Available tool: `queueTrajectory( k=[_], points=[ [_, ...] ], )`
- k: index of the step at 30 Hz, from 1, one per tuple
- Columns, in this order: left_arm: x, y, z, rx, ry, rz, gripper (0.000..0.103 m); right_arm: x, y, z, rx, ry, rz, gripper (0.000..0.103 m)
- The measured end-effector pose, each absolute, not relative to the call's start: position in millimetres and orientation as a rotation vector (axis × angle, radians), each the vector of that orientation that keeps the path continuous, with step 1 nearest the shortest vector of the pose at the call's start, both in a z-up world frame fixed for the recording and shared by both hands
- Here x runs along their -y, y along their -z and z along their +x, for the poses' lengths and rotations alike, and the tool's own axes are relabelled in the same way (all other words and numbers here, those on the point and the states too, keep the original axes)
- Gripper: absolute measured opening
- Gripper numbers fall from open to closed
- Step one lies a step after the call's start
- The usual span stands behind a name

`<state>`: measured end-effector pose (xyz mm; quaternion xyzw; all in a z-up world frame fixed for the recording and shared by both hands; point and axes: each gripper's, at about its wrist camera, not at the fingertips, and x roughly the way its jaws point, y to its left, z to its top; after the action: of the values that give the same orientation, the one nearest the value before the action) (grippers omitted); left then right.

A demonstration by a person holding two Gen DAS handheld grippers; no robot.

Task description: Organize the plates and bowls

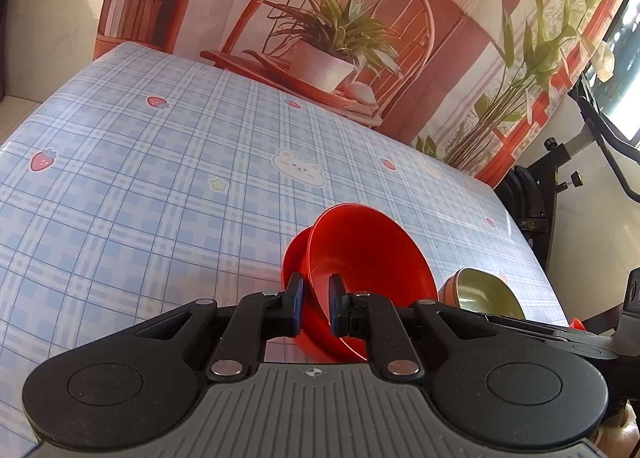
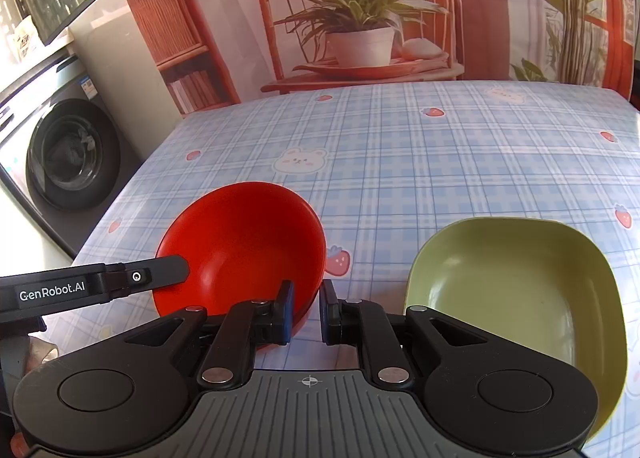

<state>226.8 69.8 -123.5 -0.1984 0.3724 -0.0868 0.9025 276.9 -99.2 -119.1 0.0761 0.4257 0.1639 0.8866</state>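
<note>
On the checked tablecloth (image 2: 400, 162): two bowls, side by side.
Red bowl (image 2: 244, 246): near left, tilted.
Green bowl (image 2: 516, 290): near right, apart from the red one.
Left gripper (image 1: 316, 304): jaws pinching the red bowl's (image 1: 368, 254) rim.
Right gripper (image 2: 306, 308): jaws nearly together at the red bowl's right rim; grip unclear.

The bowl (image 2: 244, 242) is plain red, the dish (image 2: 516, 298) pale olive green. The tablecloth (image 2: 420, 162) is a light blue and white plaid with red strawberries, white bears and a yellow star. The grippers are black with blue pads (image 1: 335, 306).
</note>
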Motion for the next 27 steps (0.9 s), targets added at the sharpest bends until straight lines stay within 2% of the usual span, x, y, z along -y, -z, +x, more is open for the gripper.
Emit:
queueTrajectory(
  k=[27],
  points=[
    [-70.8, 119.8, 224.9, -0.755, 0.115, -0.374, 0.018, 102.7, 119.3, 269.0, -0.857, -0.344, 0.144, 0.013]
  ],
)
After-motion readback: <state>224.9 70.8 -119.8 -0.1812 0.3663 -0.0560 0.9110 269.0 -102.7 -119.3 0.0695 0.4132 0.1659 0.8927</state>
